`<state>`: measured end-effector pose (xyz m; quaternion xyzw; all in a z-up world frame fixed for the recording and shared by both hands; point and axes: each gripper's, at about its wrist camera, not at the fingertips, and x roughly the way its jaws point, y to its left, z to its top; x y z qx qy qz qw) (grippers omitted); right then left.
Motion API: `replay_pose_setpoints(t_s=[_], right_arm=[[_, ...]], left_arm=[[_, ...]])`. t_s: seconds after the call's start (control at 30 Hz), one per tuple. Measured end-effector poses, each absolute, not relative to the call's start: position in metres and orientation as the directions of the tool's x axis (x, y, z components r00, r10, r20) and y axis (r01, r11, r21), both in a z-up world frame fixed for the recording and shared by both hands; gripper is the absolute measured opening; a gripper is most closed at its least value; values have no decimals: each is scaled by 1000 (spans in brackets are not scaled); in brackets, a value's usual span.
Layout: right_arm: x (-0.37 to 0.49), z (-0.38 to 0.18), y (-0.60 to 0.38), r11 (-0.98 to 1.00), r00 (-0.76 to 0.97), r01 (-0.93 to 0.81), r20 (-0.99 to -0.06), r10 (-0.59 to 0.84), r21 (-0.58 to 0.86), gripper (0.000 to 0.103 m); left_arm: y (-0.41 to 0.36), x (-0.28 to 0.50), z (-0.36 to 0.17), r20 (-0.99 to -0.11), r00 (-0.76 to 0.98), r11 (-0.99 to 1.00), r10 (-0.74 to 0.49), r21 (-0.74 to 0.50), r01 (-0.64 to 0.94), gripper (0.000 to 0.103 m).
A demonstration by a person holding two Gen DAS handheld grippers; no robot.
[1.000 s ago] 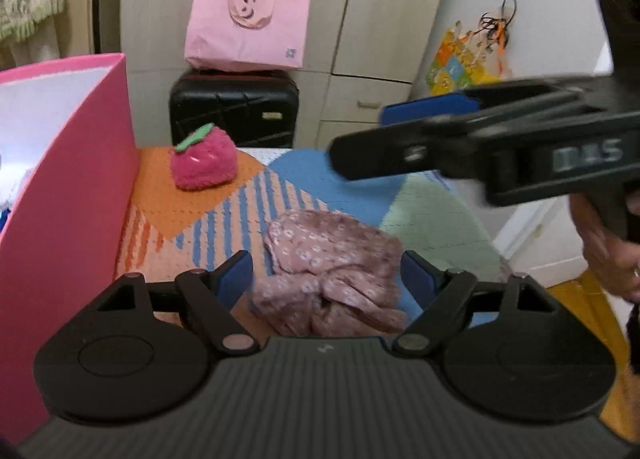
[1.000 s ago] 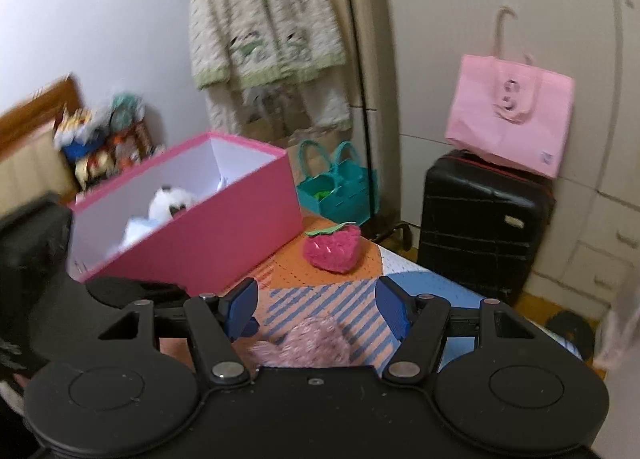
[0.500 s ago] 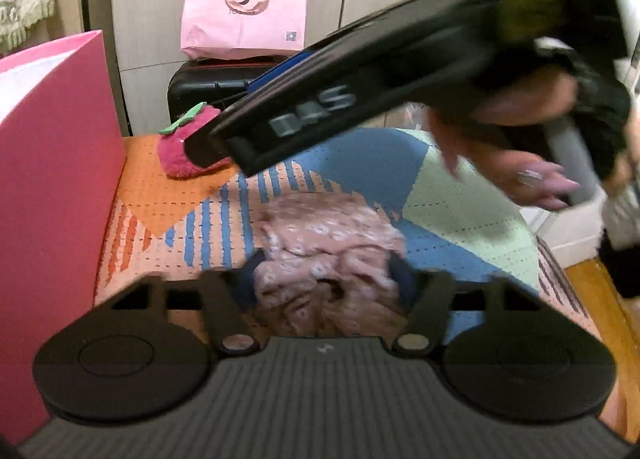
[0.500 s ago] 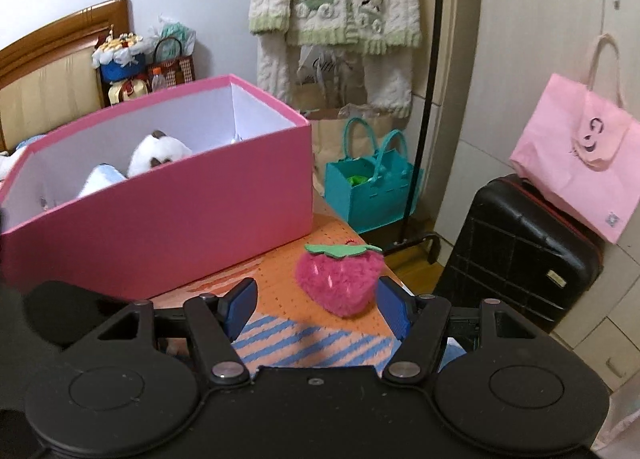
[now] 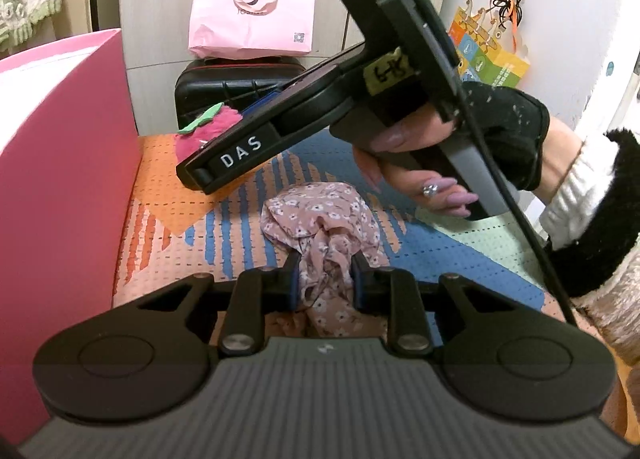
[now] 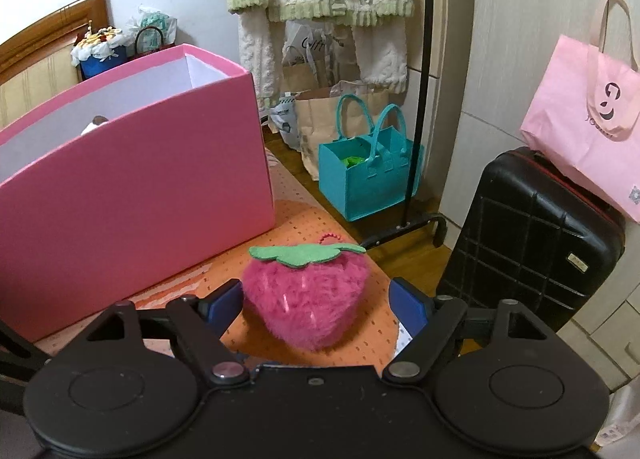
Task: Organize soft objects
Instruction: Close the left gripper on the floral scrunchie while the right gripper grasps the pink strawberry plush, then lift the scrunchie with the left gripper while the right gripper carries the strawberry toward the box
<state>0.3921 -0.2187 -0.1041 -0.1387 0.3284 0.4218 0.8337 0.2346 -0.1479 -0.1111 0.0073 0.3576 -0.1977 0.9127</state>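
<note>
The strawberry plush is seen as fuzzy, leaves felt. The floral cloth looks thin, crinkled. The pink box looks matt.

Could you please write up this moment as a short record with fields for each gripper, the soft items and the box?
left gripper: shut on the floral cloth, jaws have just closed on a bunched fold
right gripper: open, jaws just widened, straddling the strawberry plush without pressing it
strawberry plush: lying on the orange part of the mat, near the box corner
pink box: open top, on the mat, a white plush peeking over its rim
not yet boxed: floral cloth, strawberry plush
</note>
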Motion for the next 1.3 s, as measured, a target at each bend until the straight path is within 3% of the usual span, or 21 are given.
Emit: replay_pose_setpoints(t_s=[0.07, 0.13, 0.23, 0.37, 0.8, 0.97, 1.3], right_arm=[[390, -104, -219, 616, 448, -787, -651, 612, 37, 76], [387, -104, -221, 614, 453, -788, -644, 616, 33, 61], [383, -102, -223, 626, 467, -780, -639, 611, 28, 58], [375, -97, -232, 647, 481, -762, -645, 594, 28, 58], [313, -82, -271, 767, 596, -641, -643, 481, -20, 58], [284, -80, -283, 801, 624, -598, -639, 450, -20, 58], [240, -89, -312, 901, 640, -410, -660, 394, 140, 58]], left_arm=[[-153, 235, -112, -661, 679, 928, -319, -72, 366, 21], [-154, 238, -112, -659, 683, 928, -315, -63, 367, 20], [-153, 237, -111, -657, 682, 927, -321, -71, 368, 19], [-157, 229, -110, -638, 718, 935, -279, -10, 355, 19], [-138, 218, -96, -636, 705, 935, -313, -75, 347, 19], [-132, 210, -95, -659, 653, 917, -374, -157, 367, 19], [-123, 186, -89, -666, 613, 894, -425, -204, 399, 19]])
